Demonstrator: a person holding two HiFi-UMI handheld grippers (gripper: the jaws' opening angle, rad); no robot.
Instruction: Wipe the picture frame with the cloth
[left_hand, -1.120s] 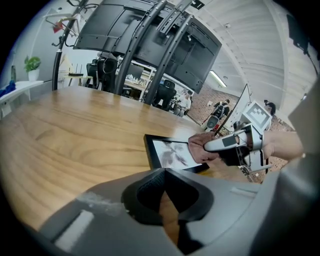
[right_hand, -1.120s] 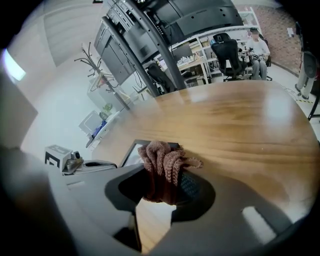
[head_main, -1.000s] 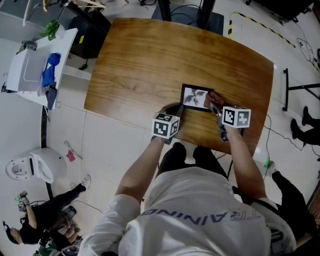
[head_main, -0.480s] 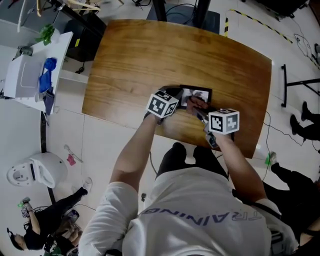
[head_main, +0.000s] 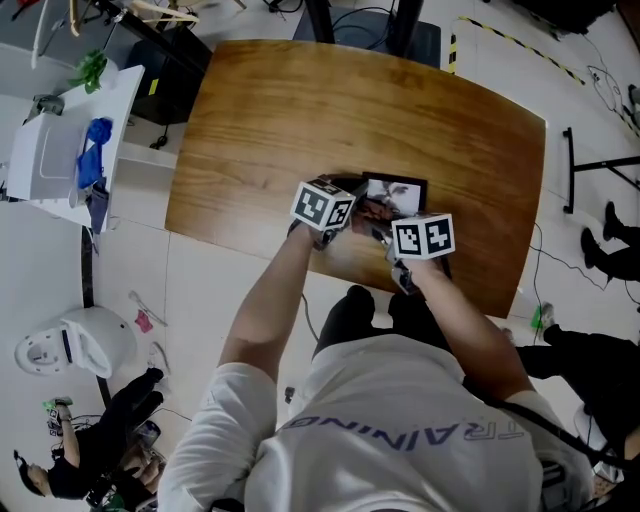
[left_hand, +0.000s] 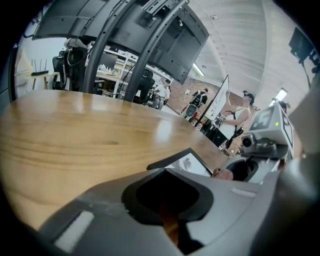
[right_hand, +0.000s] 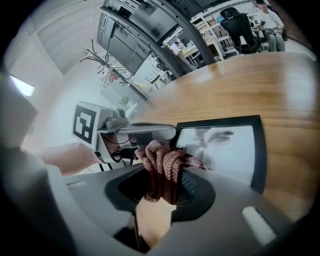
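R gripper (right_hand: 167, 176) pinching cloth (right_hand: 161, 159) on picture frame (right_hand: 227, 146), L gripper (left_hand: 165, 171) closed

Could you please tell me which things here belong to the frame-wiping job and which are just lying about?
Job: frame; cloth in the right claw; left claw on the frame's edge; table.
Lying about: side stand; blue item on it; white floor unit.

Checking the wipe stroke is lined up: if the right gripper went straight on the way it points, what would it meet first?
The picture frame. The brown cloth held in the right gripper leads, and the frame's glass lies directly ahead of it. Whether cloth and glass touch is unclear.
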